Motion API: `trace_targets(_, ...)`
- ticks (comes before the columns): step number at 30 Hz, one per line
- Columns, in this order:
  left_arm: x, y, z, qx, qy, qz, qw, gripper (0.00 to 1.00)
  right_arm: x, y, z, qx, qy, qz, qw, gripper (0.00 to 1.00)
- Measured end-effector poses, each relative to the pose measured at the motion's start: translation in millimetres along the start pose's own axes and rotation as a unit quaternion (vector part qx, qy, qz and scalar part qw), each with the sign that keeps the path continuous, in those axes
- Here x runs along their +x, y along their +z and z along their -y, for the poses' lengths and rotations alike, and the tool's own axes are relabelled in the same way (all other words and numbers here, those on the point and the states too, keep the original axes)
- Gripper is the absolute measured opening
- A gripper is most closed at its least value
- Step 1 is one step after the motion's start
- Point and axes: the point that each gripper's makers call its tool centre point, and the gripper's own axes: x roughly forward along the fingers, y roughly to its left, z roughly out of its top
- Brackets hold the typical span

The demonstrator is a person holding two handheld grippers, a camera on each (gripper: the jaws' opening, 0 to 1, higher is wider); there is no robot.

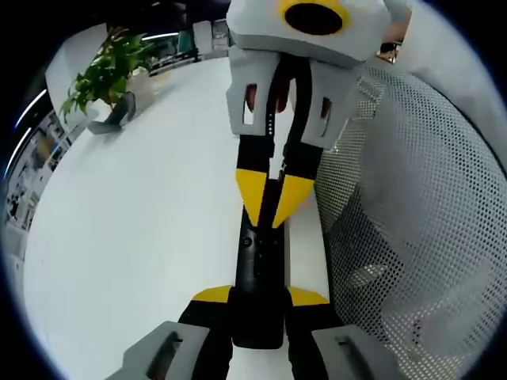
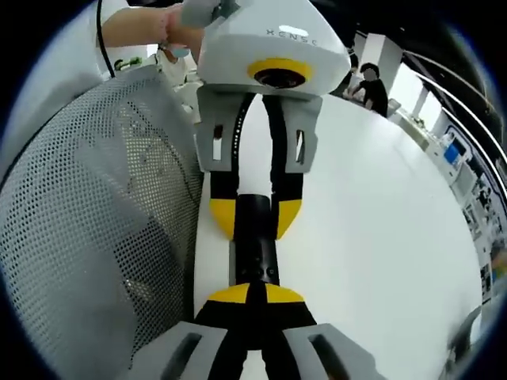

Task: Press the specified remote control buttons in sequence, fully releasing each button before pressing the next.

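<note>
A slim black remote control [image 1: 257, 269] lies lengthwise over the white table. In the left gripper view, my left gripper [image 1: 261, 297] is shut on its near end, one yellow tip on each side. My right gripper [image 1: 269, 202] comes in from the top, shut, its joined yellow tips resting on the remote's button face. In the right gripper view, the right gripper [image 2: 253, 294] is shut with its tips together over the remote [image 2: 255, 245]. The left gripper [image 2: 255, 215] clamps the remote's far end from both sides. The button under the tips is hidden.
The white table [image 1: 142, 222] stretches away to the left. A grey mesh chair back [image 1: 412, 222] [image 2: 87, 222] stands close along the table's edge. A potted plant [image 1: 107, 75] sits at the far corner. A person [image 2: 368, 83] sits far behind.
</note>
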Motion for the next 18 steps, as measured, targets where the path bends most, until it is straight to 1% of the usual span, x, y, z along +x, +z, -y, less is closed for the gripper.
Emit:
trace_targets(1, 0.1, 0.2, 0.1, 0.001, 0.000, -0.003, 1.0000, 0.24, 0.4, -0.5, 4.1, -0.010, -0.012, -0.013, 0.9998, 0.00)
trace_targets(2, 0.2, 0.4, 0.1, 0.001, 0.000, -0.005, 1.0000, 0.24, 0.1, -5.3, 0.9, -0.006, -0.003, -0.029, 0.9996, 0.00)
trace_targets(3, 0.4, 0.5, 0.1, 0.001, 0.000, -0.008, 1.0000, 0.24, 2.7, -1.1, 2.7, -0.005, -0.004, -0.020, 0.9998, 0.00)
trace_targets(7, 0.3, 0.0, 0.1, 0.002, 0.000, -0.011, 0.9999, 0.24, 2.2, -3.5, 1.8, 0.009, 0.009, -0.024, 0.9996, 0.00)
trace_targets(9, 0.3, -0.1, 0.0, 0.001, 0.001, -0.009, 1.0000, 0.24, 4.1, -3.9, 1.0, 0.006, 0.012, -0.030, 0.9995, 0.00)
trace_targets(11, 0.2, -0.2, 0.0, -0.001, 0.000, -0.008, 1.0000, 0.24, 5.3, -4.3, 1.4, 0.016, 0.021, -0.053, 0.9983, 0.00)
trace_targets(12, 0.1, -0.2, 0.2, -0.001, 0.000, -0.007, 1.0000, 0.24, 5.5, -4.4, 1.7, 0.020, 0.030, -0.070, 0.9969, 0.00)
trace_targets(13, 0.1, -0.2, 0.2, 0.000, -0.001, -0.008, 1.0000, 0.24, 5.8, -4.4, 1.9, 0.022, 0.033, -0.075, 0.9964, 0.00)
trace_targets(14, 0.1, -0.2, 0.3, 0.001, -0.001, -0.008, 1.0000, 0.24, 7.2, -4.2, 2.8, 0.022, 0.038, -0.087, 0.9953, 0.00)
trace_targets(17, 0.1, -0.4, 0.2, 0.001, -0.001, -0.009, 1.0000, 0.24, 8.2, -3.6, 1.7, -0.002, 0.040, -0.095, 0.9947, 0.00)
trace_targets(18, 0.1, -0.5, 0.2, 0.000, -0.001, -0.009, 1.0000, 0.24, 8.3, -3.9, 1.8, -0.006, 0.038, -0.092, 0.9950, 0.00)
